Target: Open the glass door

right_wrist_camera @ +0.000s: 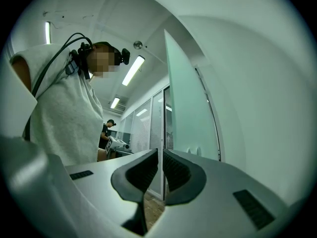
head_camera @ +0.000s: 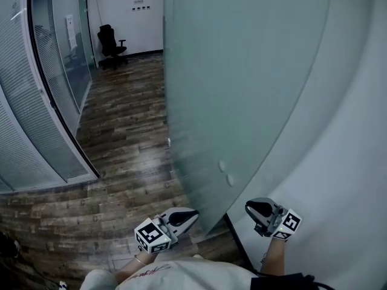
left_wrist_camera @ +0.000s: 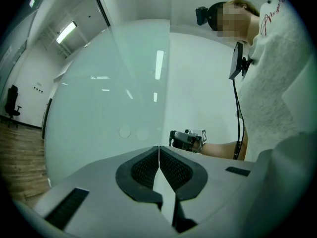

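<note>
The door (head_camera: 242,71) is seen steeply from above in the head view, with the left gripper (head_camera: 192,215) and right gripper (head_camera: 250,208) at the lower edge. Its face is viewed closely and level from the left gripper view, and its edge from the right gripper view.

The person wears a pale short-sleeved T-shirt (left_wrist_camera: 280,98) with red script (left_wrist_camera: 270,11), a black head camera (left_wrist_camera: 203,15) and a dangling black cable (left_wrist_camera: 237,118). The left tool (head_camera: 195,213) and right tool (head_camera: 248,208) are white shells with black ribbed pads (left_wrist_camera: 143,170) and checkered marker cubes (head_camera: 154,235).
</note>
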`<state>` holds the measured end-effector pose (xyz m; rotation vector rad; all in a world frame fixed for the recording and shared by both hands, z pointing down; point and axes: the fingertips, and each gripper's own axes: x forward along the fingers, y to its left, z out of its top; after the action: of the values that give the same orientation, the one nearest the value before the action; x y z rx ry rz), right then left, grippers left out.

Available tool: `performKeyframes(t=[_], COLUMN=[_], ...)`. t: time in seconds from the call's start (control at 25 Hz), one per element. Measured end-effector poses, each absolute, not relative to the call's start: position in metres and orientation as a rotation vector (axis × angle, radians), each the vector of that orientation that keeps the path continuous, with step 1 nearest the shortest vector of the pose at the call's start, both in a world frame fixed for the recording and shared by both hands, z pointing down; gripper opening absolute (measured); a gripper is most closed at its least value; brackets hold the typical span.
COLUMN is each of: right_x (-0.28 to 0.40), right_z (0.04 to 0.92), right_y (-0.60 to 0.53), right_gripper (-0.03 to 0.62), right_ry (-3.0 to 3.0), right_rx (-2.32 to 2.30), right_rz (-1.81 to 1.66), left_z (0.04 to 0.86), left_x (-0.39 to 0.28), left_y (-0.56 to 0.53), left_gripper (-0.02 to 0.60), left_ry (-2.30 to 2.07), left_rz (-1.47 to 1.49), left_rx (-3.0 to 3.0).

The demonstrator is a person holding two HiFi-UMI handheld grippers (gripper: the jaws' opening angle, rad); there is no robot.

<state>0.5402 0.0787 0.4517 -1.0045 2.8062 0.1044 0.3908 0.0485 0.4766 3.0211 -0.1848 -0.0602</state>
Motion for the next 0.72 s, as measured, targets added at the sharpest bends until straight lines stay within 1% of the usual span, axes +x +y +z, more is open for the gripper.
performKeyframes(t=[0.48, 0.72], right_x=[0.48, 0.46], right_z=[0.457, 0.461], right_y=[0.107, 0.116], right_gripper=[0.043, 0.043], right_ry=[2.803, 2.78], right_rx=[-0.955, -0.913], right_rz=[0.091, 0.06], left_z=[0.481, 0.484], left_x=[0.371, 0.361], left_y=[0.064, 0.071], left_gripper=[0.018, 0.018], left_ry=[-0.094, -0.071], left_rz=[-0.032, -0.025], left_rx=[3.015, 3.007])
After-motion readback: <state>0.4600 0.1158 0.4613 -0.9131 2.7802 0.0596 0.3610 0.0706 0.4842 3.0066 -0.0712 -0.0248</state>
